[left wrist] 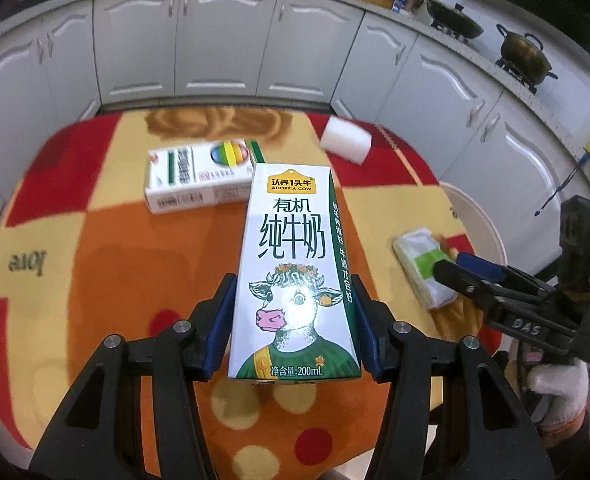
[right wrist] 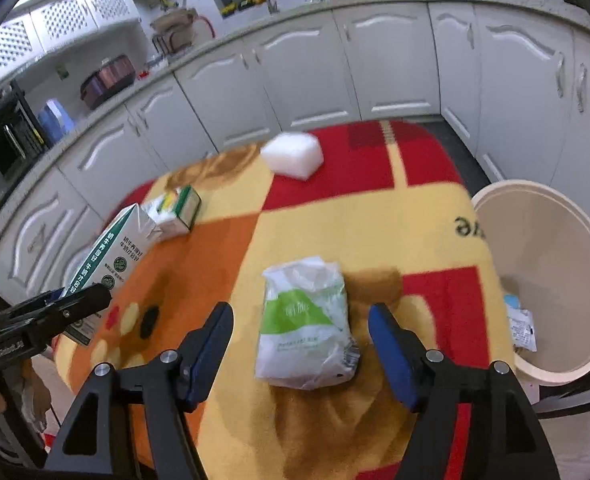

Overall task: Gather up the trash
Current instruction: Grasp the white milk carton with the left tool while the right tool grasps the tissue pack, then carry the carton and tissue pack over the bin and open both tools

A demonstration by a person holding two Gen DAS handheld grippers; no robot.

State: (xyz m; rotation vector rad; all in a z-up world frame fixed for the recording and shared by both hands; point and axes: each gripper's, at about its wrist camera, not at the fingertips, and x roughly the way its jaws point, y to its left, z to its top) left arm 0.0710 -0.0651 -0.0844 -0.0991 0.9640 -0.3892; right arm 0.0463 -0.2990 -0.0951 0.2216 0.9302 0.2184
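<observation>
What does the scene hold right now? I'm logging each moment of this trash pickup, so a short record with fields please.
left gripper: shut on milk carton
right gripper: open, astride tissue pack, pads clear of it
bin: beige, beside table, some wrappers inside
on table cloth: small box, white foam block
setting: kitchen, white cabinets
</observation>
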